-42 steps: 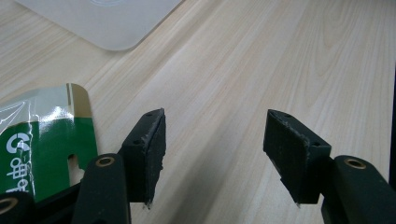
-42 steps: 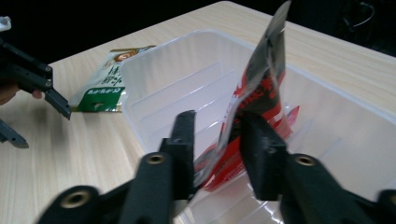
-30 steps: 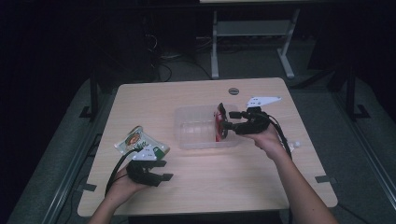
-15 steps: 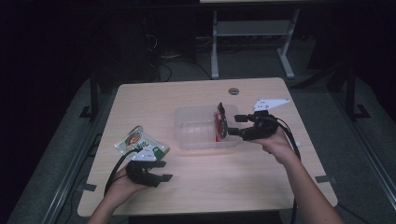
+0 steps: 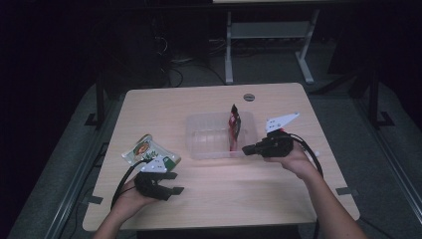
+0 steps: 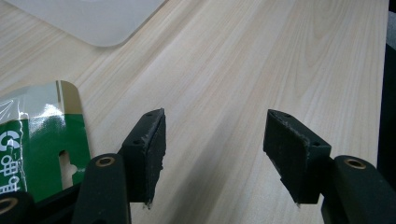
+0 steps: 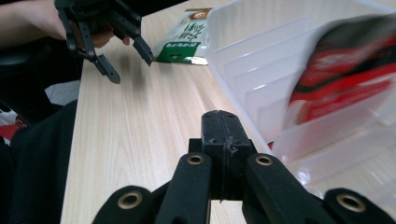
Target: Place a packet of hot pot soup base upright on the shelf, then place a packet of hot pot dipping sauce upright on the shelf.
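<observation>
Green pouch [image 5: 149,152] first: where is it lying?

It is lying flat on the desk [image 5: 249,199], in the lower left of the high view, near the desk's left edge. In the left gripper view it is showing at the left border, green with a shiny clear top.

And the left gripper [image 5: 176,182]?

It is sitting just below and right of that pouch in the high view, held in the person's left hand. Its fingers are standing well apart with only bare wood between them, as the left gripper view [image 6: 219,144] is showing. They are not touching the pouch.

Moving towards the middle, what is standing there?

A clear bin [image 5: 209,149] with ribbed dividers is resting at the centre of the desk. A red pouch [image 5: 234,127] is standing on edge inside it, close to its right wall. In the right gripper view that pouch [image 7: 345,79] is leaning in the upper right, blurred.

And on the right?

The right gripper [image 5: 245,149] is pointing left at the bin's lower right corner, just outside the wall. Its fingers have just been closing and are now pressing together, with nothing between them, which is plain in the right gripper view [image 7: 223,130]. The red pouch is standing free of them.
</observation>
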Demonstrator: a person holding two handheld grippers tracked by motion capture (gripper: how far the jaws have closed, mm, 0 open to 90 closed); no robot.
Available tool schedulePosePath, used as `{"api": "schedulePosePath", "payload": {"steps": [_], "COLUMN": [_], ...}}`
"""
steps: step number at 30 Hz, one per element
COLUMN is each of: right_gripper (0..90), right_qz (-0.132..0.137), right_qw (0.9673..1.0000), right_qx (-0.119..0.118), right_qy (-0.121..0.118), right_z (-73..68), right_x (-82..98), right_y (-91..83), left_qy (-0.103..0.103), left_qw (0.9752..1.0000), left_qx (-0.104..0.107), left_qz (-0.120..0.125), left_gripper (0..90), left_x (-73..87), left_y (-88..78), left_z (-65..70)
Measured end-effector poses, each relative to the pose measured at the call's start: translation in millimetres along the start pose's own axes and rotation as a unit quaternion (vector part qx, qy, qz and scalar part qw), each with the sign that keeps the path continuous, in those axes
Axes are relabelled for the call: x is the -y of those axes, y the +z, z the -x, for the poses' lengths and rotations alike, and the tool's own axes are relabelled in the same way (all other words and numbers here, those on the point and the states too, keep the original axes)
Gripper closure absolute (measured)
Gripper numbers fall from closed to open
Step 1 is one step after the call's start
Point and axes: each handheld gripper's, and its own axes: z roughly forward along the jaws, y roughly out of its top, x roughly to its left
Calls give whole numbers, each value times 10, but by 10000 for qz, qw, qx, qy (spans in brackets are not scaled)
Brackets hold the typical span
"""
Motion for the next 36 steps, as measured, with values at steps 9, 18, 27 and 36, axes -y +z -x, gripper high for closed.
{"api": "schedulePosePath", "payload": {"steps": [9,18,27,36], "right_gripper": [857,610,538,500], "right_qz": [-209,-345,-249,29], "right_qw": [9997,9981,9960,9912], "right_qx": [113,507,863,1296], "right_qy": [-65,22,26,258], "right_z": [-1,-59,-36,106], "right_x": [-8,71,100,169], "right_y": [168,72,-99,-465], "left_qy": [31,86,51,82], "left_qw": [10000,9999,9999,9998], "left_qx": [28,62,89,88], "left_qz": [-37,-104,-126,-149], "left_gripper": [388,388,388,388], "left_x": [4,2,-2,-5], "left_y": [7,21,32,39], "left_z": [14,25,31,24]}}
